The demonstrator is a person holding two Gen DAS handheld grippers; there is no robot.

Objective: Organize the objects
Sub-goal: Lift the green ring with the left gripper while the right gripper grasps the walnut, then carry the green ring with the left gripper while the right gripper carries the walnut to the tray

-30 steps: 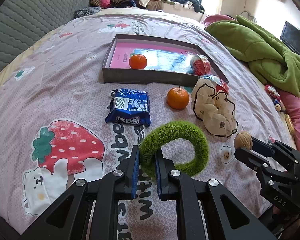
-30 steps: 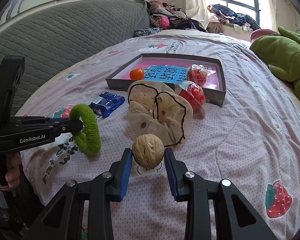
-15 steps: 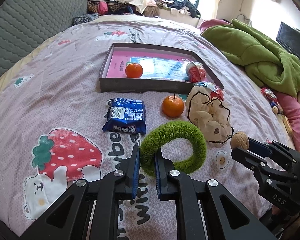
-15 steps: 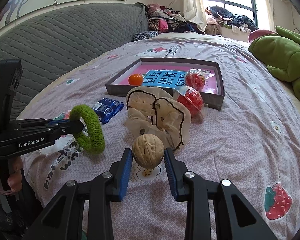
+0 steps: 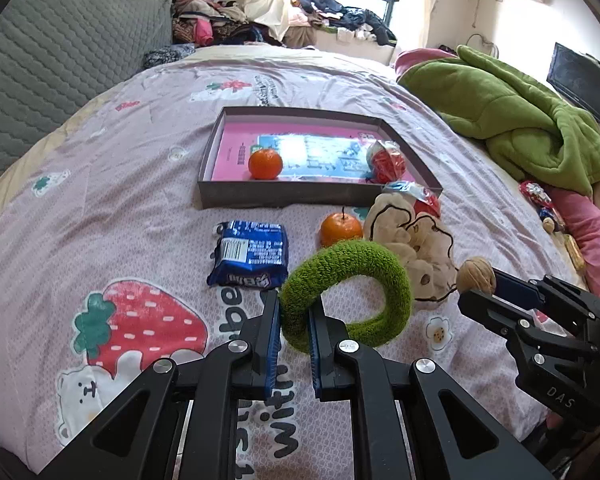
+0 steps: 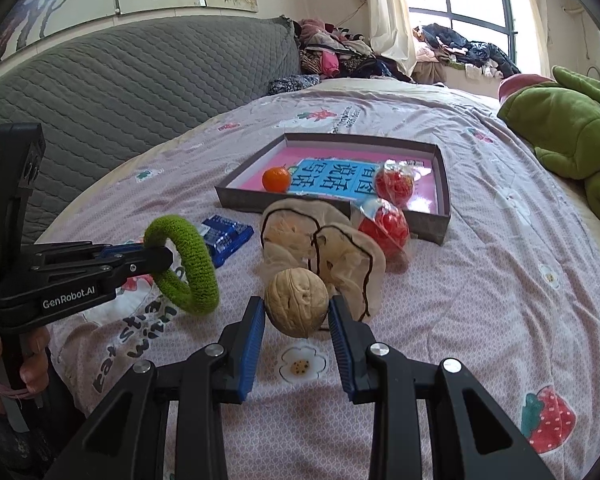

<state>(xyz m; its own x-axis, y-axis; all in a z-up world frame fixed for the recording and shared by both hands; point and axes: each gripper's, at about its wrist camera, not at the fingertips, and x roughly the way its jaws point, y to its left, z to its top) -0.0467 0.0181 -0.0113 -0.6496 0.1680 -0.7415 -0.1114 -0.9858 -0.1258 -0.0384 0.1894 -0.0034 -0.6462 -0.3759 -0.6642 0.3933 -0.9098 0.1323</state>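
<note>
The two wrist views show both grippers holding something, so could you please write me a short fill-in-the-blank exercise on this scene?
1. The left gripper is shut on the green ____.
2. The right gripper holds a ____ between its blue pads.
3. Inside the grey tray lie one tangerine and one red ____ packet.
4. The blue snack packet lies on the bedspread, ____ the tray.

Missing words: ring; walnut; wrapped; outside

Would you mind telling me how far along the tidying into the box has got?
Done: one orange and a red packet lie in the box. In hand: left gripper grips the green ring; right gripper grips the walnut. Left on the bed: blue packet, second orange, scrunchie, another red packet.
</note>
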